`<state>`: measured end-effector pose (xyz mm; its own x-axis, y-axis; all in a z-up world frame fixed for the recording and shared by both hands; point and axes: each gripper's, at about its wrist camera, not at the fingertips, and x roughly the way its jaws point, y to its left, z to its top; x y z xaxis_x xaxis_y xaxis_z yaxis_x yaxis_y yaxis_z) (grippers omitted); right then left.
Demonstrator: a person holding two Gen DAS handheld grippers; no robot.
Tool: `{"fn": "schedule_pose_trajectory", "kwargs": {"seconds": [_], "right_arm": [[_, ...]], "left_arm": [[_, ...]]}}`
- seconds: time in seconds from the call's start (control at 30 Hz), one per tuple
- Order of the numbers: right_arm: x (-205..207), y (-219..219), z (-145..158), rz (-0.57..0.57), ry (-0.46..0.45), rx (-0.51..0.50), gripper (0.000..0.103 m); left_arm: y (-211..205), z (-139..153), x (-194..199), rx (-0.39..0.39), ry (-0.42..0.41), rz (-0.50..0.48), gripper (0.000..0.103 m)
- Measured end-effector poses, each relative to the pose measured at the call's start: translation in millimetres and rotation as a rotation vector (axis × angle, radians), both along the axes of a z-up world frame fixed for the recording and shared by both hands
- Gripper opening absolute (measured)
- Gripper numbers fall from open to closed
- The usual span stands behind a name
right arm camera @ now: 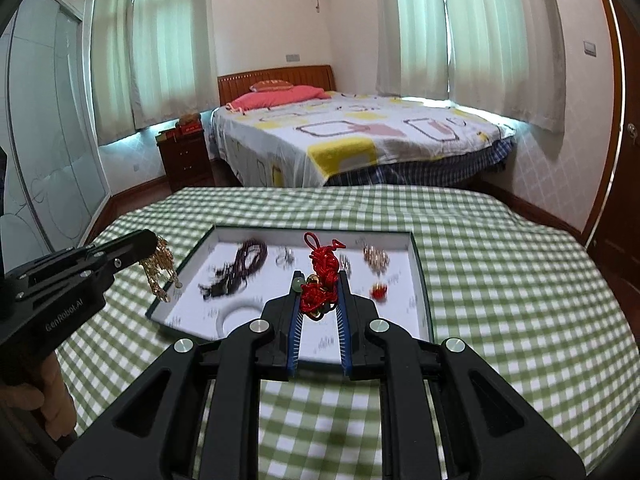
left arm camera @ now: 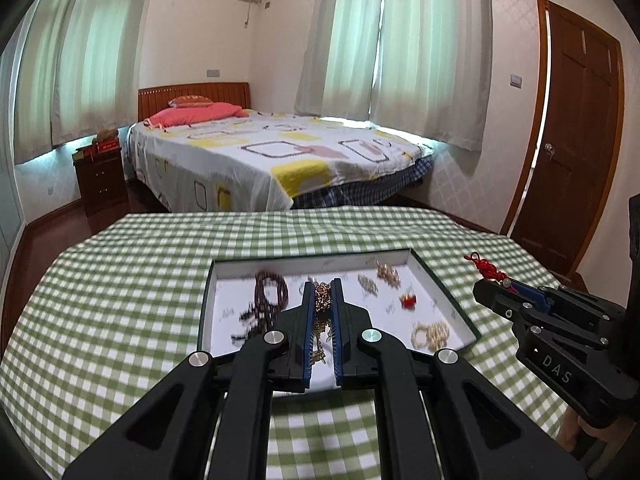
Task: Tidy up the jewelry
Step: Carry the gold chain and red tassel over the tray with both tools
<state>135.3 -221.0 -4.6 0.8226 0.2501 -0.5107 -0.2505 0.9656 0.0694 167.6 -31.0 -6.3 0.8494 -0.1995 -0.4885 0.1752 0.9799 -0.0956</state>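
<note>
We look across a green-checked tablecloth (left arm camera: 120, 280) toward one bed (left arm camera: 272, 152), two curtained windows and one door (left arm camera: 576, 140), as our left gripper (left arm camera: 322, 292) pinches a gold chain (left arm camera: 321, 300) and our right gripper (right arm camera: 320, 280) pinches a red knotted cord (right arm camera: 320, 276) above the white tray (right arm camera: 420, 280) at lower centre.

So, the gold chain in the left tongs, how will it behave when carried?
The gold chain probably stays floppy: it hangs in loose strands below the left tongs. It may swing and tangle, since several strands dangle together. It could snag on the tray rim.
</note>
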Motion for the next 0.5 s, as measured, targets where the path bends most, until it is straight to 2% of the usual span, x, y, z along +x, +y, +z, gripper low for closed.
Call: {"fn": "schedule_pose_trajectory", "kwargs": {"seconds": [0.33, 0.5], "right_arm": [[42.6, 6.5, 27.0, 0.006, -0.076, -0.010, 0.016], [62.6, 8.8, 26.7, 0.008, -0.081, -0.005, 0.016]], "left_arm": [[-2.6, 17.6, 42.2, -0.002, -0.062, 0.034, 0.008], [-7.8, 18.1, 65.0, -0.006, -0.073, 0.047, 0.008]]}}
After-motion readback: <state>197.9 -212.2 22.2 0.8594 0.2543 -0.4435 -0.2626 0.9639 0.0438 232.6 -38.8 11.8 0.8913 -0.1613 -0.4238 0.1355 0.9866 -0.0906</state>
